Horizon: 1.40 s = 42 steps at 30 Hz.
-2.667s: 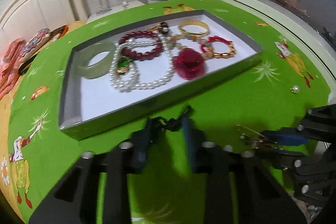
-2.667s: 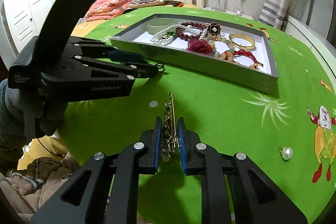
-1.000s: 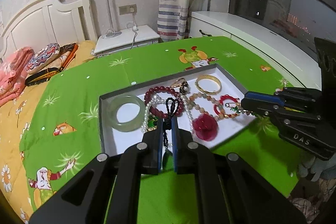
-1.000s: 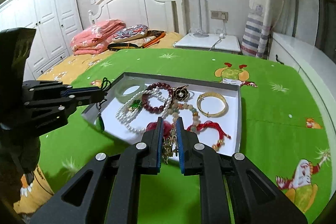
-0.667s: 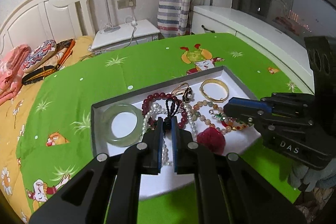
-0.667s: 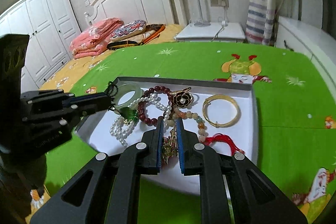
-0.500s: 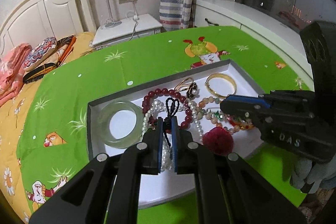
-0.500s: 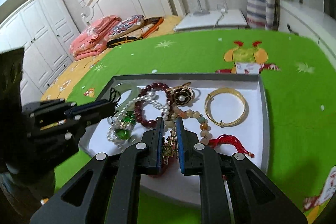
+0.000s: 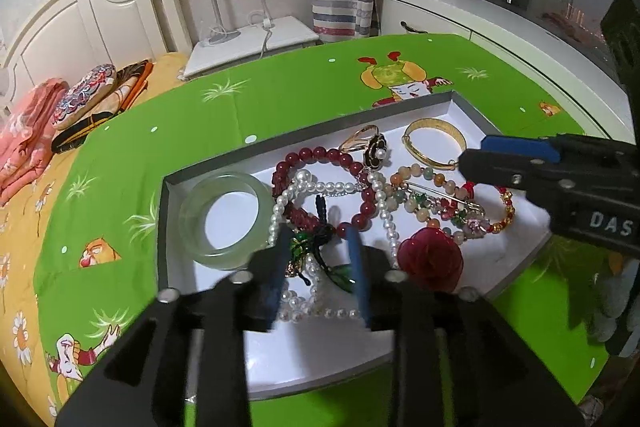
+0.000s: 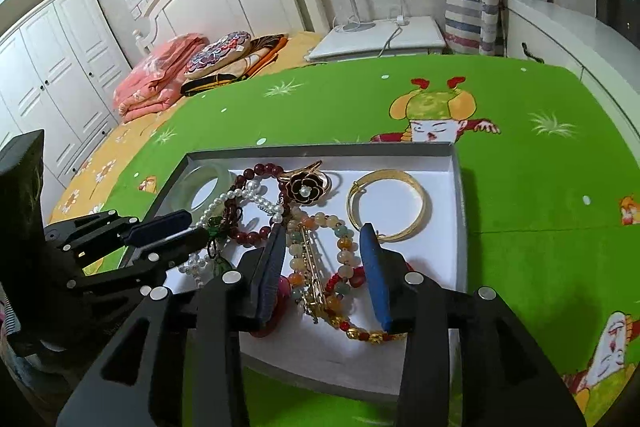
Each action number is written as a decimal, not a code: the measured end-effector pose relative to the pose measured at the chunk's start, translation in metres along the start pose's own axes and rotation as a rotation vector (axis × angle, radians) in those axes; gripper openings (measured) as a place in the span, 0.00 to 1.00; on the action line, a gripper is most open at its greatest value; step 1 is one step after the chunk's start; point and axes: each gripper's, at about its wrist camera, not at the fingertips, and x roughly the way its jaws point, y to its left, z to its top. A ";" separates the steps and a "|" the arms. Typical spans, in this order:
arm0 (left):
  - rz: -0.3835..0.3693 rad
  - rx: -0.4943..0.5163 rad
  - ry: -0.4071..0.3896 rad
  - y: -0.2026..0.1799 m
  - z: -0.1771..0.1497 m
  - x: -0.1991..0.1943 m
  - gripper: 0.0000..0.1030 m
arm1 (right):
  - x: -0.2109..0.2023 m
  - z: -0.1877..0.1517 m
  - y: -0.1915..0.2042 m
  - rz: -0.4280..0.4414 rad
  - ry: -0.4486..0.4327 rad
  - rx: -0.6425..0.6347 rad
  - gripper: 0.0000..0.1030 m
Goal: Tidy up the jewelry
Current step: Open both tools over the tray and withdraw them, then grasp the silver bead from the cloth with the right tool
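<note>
Two grippers: both of yours hang over the tray point(image 9: 168, 211), each with its jaws spread wide and nothing between them.
Tray: a shallow grey box with a white floor, resting on the green cloth point(image 9: 280, 99).
Left end of tray: your pale green bangle point(image 9: 224, 219) lies flat near the left wall.
Left gripper point(image 9: 320, 267): it hovers over the tray's front left part; a black cord with a green pendant point(image 9: 320, 247) lies loose on the tray floor below the gap, across the pearl necklace point(image 9: 380, 203).
Middle of tray: the dark red bead bracelet point(image 9: 320, 155) loops beside the bangle, and the black flower brooch point(image 10: 306, 189) sits toward the back wall.
Right gripper point(image 10: 326, 263): it hovers over the tray's front middle; a gold pin point(image 10: 310, 267) lies free beneath it on the pastel bead strand point(image 10: 340, 231).
Front of tray: a red rose piece point(image 9: 430, 259) and a red cord bracelet point(image 9: 502, 203) with gold beads.
Right end of tray: your gold bangle point(image 10: 390, 203) lies flat near the back right corner.
</note>
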 end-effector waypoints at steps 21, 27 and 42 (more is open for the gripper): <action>0.252 -0.103 -0.193 0.008 -0.029 -0.074 0.95 | -0.081 -0.052 -0.009 -0.082 -0.074 -0.060 0.56; 0.213 -0.075 -0.197 -0.014 -0.047 -0.086 0.95 | -0.095 -0.083 -0.036 -0.132 -0.063 -0.026 0.58; 0.120 -0.039 -0.168 -0.050 -0.074 -0.085 0.95 | -0.084 -0.145 -0.033 -0.160 0.012 -0.104 0.52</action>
